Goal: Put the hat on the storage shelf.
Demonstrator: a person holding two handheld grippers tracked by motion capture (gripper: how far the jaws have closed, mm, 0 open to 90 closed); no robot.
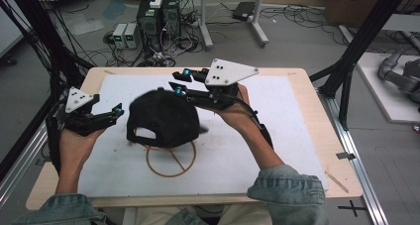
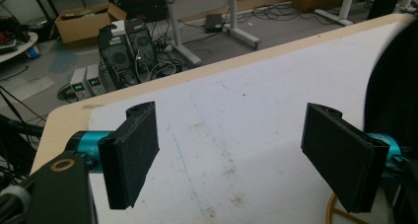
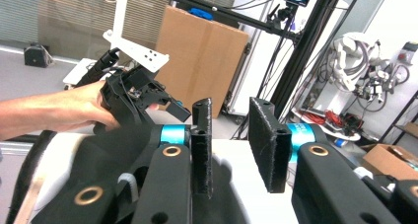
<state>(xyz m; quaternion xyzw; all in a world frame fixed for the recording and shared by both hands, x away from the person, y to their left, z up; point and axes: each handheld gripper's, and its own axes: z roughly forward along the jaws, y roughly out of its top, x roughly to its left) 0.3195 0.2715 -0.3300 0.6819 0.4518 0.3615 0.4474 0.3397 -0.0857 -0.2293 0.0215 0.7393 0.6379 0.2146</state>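
A black cap (image 1: pixel 161 118) lies on the white mat (image 1: pixel 282 136), its strap opening facing me, partly over a brown ring (image 1: pixel 171 161). My left gripper (image 1: pixel 117 111) is just left of the cap and wide open; in the left gripper view (image 2: pixel 236 157) only mat lies between its jaws, the cap (image 2: pixel 394 76) is at the right edge and the ring (image 2: pixel 331 206) is low right. My right gripper (image 1: pixel 181 81) points left over the cap's far side, open. In the right gripper view (image 3: pixel 230 145) nothing sits between the jaws, and the cap (image 3: pixel 98 150) lies under the left jaw.
The wooden table (image 1: pixel 324 131) borders the mat. Computer boxes (image 1: pixel 158 14) and cables sit on the floor beyond the far edge. Black frame posts (image 1: pixel 356 51) stand at the right, and cable bundles (image 1: pixel 54 61) at the left. A cardboard box (image 3: pixel 207 61) stands behind the left hand.
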